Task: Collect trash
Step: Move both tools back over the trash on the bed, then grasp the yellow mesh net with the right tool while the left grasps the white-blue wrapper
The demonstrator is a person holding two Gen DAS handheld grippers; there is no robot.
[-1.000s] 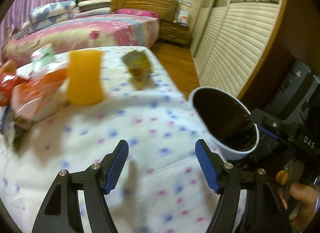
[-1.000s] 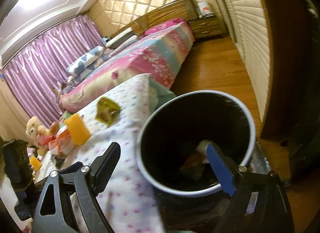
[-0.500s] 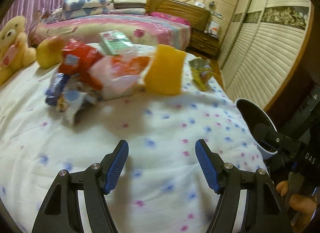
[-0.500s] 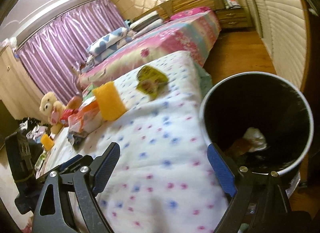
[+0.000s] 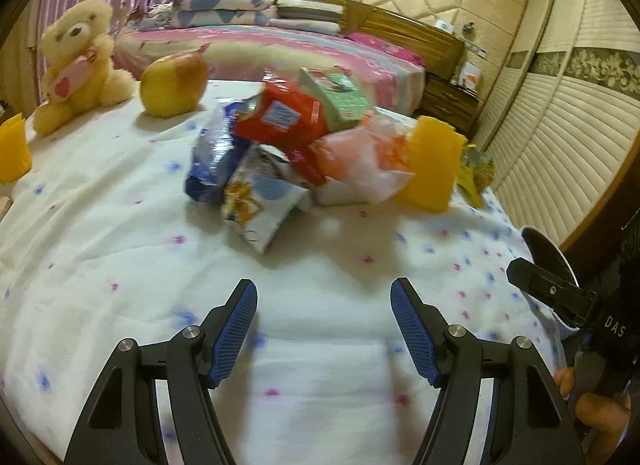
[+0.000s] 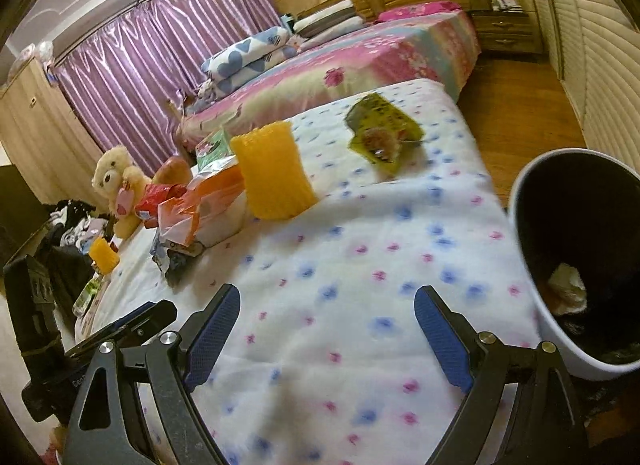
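Both claws stood open and empty over the bed's (image 5: pixel 100 225) near edge, the left gripper (image 5: pixel 323 331) (the right gripper (image 6: pixel 326 339) farther off) facing the wrapper pile (image 5: pixel 280 153) mid-bed, trash bin (image 6: pixel 532 305) at the right edge.

Trash bin (image 6: pixel 532 305) cut by the right edge, its crumpled contents (image 6: pixel 568 285) blurred beyond telling.
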